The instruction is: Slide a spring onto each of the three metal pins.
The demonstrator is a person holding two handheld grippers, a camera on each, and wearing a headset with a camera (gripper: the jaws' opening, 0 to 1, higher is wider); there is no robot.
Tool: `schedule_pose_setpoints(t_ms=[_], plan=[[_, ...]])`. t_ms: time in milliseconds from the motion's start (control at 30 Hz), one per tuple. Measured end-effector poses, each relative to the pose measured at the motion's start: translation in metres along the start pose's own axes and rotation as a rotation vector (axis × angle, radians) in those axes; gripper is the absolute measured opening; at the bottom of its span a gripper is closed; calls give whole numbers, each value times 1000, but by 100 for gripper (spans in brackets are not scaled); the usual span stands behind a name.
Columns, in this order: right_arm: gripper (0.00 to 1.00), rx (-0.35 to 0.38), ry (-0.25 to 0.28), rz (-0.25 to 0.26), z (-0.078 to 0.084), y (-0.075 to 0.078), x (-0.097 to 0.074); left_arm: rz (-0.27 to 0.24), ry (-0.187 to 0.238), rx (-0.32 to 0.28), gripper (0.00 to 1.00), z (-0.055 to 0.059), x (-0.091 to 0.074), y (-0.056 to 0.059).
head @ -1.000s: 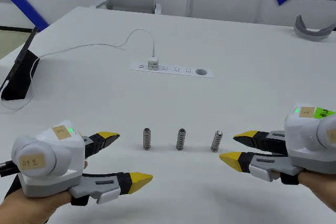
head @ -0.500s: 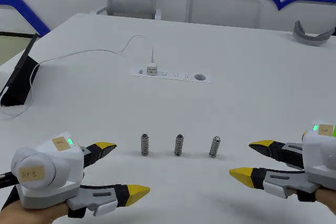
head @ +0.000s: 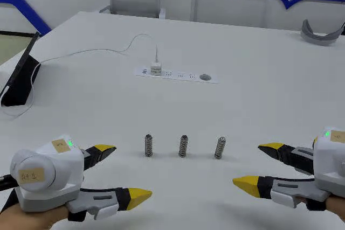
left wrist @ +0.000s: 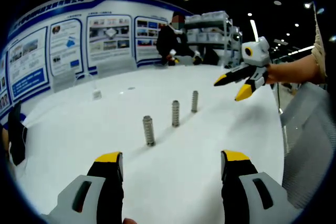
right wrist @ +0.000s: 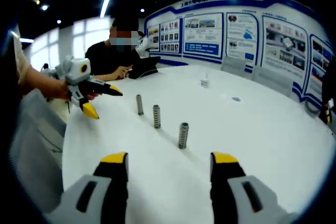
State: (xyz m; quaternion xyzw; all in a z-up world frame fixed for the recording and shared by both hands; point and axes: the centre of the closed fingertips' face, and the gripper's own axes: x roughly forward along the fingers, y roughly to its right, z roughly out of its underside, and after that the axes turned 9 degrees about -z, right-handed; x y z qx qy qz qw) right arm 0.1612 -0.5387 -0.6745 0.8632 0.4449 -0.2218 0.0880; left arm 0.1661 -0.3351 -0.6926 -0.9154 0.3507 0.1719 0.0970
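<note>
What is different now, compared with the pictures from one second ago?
The right gripper drew back, away from the right spring. Nothing was taken or released. The left gripper stays open and empty; the three springs stand as before.

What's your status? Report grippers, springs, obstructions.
Left gripper open, empty. Right gripper open, empty. Three springs upright in a row between them. Nothing between grippers and springs.
</note>
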Motion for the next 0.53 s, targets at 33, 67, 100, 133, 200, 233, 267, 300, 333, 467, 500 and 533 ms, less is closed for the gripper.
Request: schedule_pose_setpoints(t_ms=[33, 67, 100, 133, 200, 233, 267, 300, 333, 467, 500, 533], plan=[[65, -1, -1, -2, 0, -1, 0, 0, 0, 0, 77, 0, 0, 0], [65, -2, -3, -2, 1, -1, 0, 0, 0, -1, 78, 0, 0, 0], [65, -2, -4, -2, 1, -1, 0, -1, 0, -2, 78, 0, 0, 0], [66, -1, -3, -2, 1, -1, 0, -2, 0, -3, 78, 0, 0, 0], [66, 0, 1, -1, 0, -1, 0, -3, 1, -3, 78, 0, 0, 0], [66, 0, 1, 0, 0, -1, 0, -3, 0, -4, 78, 0, 0, 0], [66, 0, 2, -1, 0, -1, 0, -4, 1, -5, 79, 0, 0, 0], [66, 2, 3, -1, 0, -1, 0, -5, 0, -6, 78, 0, 0, 0], [66, 2, 3, 0, 0, -1, 0, -5, 0, -7, 78, 0, 0, 0], [66, 3, 1, 2, 1, 0, 0, -6, 0, -10, 79, 1, -1, -1], [66, 3, 1, 2, 1, 0, 0, -6, 0, -11, 79, 2, -1, -1], [66, 3, 1, 2, 1, 0, 0, -5, 0, -12, 79, 2, -1, -1]])
